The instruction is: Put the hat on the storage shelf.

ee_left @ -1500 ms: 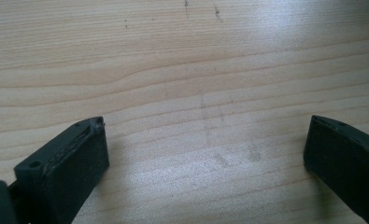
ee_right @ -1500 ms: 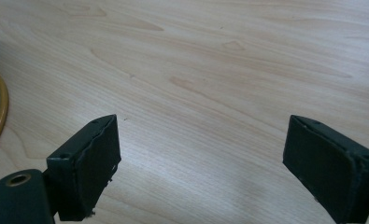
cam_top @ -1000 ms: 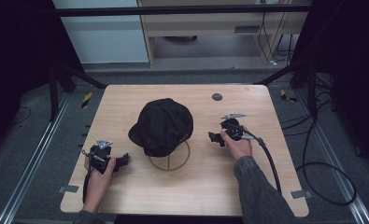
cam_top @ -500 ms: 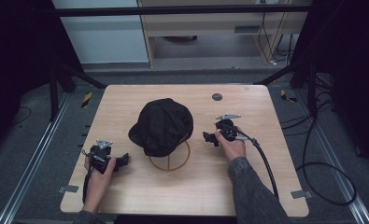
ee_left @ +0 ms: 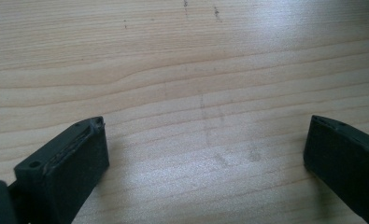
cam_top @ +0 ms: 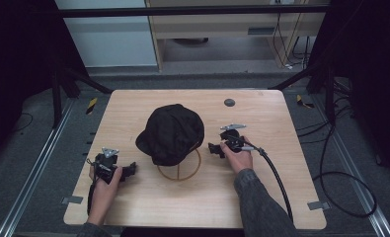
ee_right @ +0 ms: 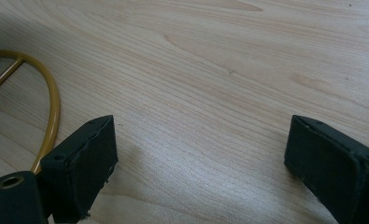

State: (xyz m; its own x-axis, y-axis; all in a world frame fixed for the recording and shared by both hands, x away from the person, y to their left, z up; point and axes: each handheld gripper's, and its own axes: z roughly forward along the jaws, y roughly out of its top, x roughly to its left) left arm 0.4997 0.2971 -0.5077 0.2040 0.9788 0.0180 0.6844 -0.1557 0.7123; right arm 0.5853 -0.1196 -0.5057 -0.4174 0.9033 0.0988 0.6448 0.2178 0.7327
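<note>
Wooden table [cam_top: 133, 207] bears black cap [cam_top: 172, 132] on stand.

The right gripper [cam_top: 213, 147] has edged left across the table toward the black cap [cam_top: 172, 132].

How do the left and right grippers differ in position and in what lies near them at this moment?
The left gripper sits near the table's front left corner, while the right gripper sits farther up, beside the black cap. The right gripper view shows the yellow ring stand close by its jaws; the left gripper view shows bare wood ahead. Both are open, hold nothing and point inward towards the cap.
</note>
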